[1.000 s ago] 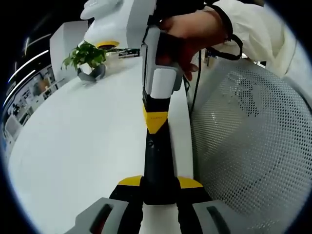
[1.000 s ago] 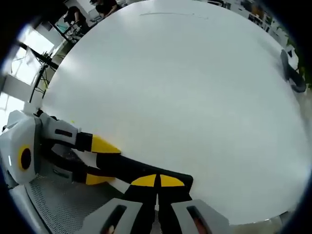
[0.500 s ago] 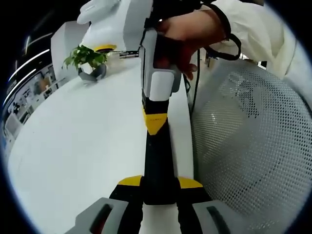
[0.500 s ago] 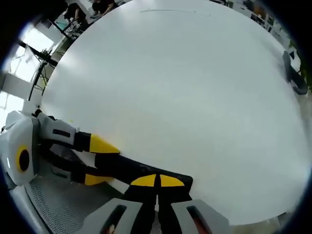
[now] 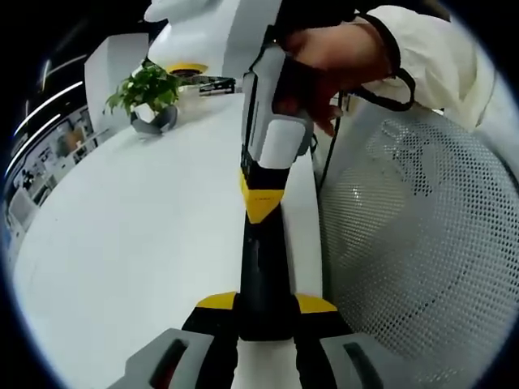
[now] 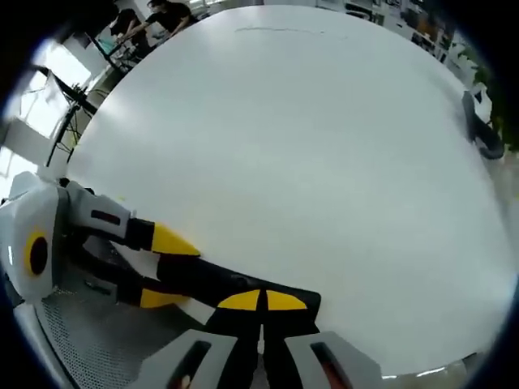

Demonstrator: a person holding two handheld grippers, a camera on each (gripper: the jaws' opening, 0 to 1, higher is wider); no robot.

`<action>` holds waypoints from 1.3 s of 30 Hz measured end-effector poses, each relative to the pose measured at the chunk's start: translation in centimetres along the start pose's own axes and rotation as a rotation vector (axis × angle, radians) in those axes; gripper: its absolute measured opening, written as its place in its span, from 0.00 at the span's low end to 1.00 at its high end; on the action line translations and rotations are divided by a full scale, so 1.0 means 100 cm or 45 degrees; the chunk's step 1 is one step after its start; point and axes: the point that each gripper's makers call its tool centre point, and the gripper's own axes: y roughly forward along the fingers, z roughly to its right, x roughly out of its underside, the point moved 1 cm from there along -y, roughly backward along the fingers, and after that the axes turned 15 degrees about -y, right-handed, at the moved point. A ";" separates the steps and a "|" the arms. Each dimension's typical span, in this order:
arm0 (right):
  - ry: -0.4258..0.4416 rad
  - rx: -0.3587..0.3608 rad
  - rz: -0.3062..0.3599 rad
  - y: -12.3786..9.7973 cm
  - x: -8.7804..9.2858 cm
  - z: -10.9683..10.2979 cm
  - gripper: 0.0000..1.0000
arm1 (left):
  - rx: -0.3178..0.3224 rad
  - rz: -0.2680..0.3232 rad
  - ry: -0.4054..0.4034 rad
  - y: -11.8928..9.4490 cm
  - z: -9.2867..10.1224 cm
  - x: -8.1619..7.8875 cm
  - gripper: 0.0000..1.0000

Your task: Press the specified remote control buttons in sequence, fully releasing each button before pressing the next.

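At the near edge of the worktop point(image 5: 138, 243), left gripper point(image 5: 266, 304) is clamped on the near end of the remote control point(image 5: 263, 267): yellow pads sit on either side of the black body, which runs straight away from the jaws, apparently just above the white surface. Right gripper point(image 5: 261, 198) comes down from the far side with a hand point(image 5: 324, 65) around its grip; its jaws are together, the yellow tips forming one point that meets the remote's top face about midway along. Right gripper view agrees: right gripper point(image 6: 261, 301) tips closed on the remote control point(image 6: 203, 279), and left gripper point(image 6: 158, 267) holding the other end, a yellow pad above and one below. Buttons are too dark to make out, so I cannot tell which one is under the tip, or whether it is pressed down or only touched. Judgement: a press step is in hand. To do it well, push straight down along the tip with no sideways slide, hold the left clamp steady so the remote does not pivot, then lift fully clear before moving to the next button. Beyond: potted plant point(image 5: 150, 93) at the far left of the worktop, white mesh chair point(image 5: 422, 243) just beside its right edge. Risk: the remote tipping in the clamp under an off-centre press.
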 end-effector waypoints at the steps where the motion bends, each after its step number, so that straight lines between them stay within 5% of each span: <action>1: 0.006 -0.014 -0.005 0.000 0.001 -0.001 0.00 | 0.000 -0.001 0.001 0.000 0.000 0.000 0.25; 13: -0.051 -0.037 -0.012 -0.001 0.004 -0.012 0.00 | 0.003 -0.004 0.010 0.000 0.000 0.000 0.25; 39: 0.006 -0.103 0.000 0.000 0.010 -0.015 0.00 | 0.009 -0.002 0.019 0.000 0.001 0.000 0.25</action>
